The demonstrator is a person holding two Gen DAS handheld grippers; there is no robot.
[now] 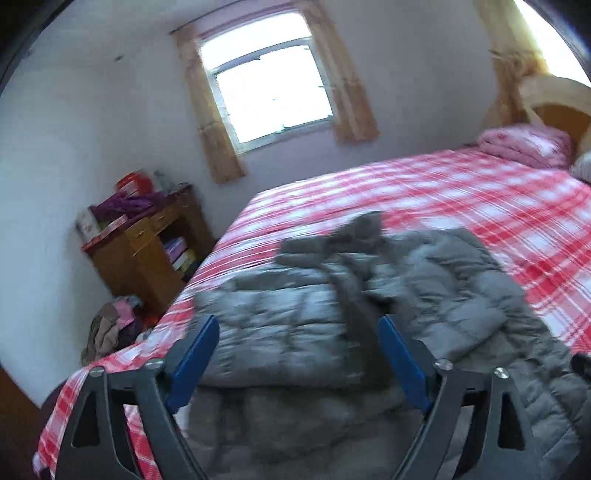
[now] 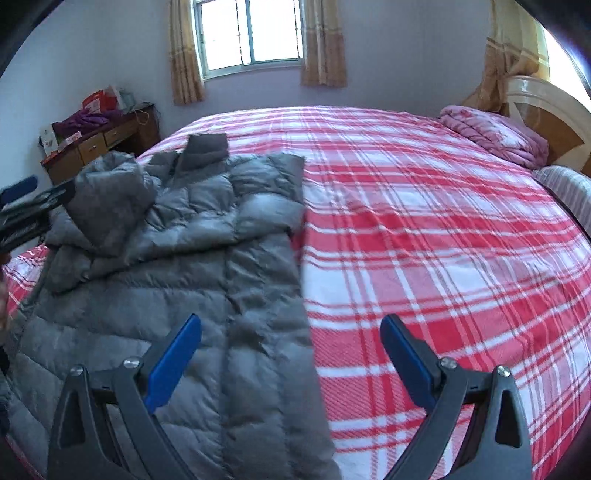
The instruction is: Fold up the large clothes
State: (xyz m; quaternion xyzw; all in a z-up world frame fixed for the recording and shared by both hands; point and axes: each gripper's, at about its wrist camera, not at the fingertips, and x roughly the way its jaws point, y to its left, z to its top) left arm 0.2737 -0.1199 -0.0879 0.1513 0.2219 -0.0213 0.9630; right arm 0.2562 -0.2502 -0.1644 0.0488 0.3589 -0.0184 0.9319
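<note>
Bed (image 2: pixel 424 221), red-and-white plaid cover. Grey puffer jacket (image 2: pixel 192 258) spread at 9 o'clock, 1 sleeve folded inward. Left gripper (image 1: pixel 299 332) released, empty. Right gripper (image 2: pixel 291 332) released over jacket edge.

Each camera sits just behind its own tongs and looks forward and downward along the two blue fingers. The left view hangs close over the near edge of the bed (image 1: pixel 461 192), facing the grey jacket (image 1: pixel 295 314) ahead of its tongs and the window (image 1: pixel 266 81) beyond; it is blurred, so finer placing is uncertain. The right view stands further right, jacket (image 2: pixel 177 258) left of its tongs, bedspread ahead. Both share jacket, bed, window (image 2: pixel 251 33), and desk (image 2: pixel 103 144).
</note>
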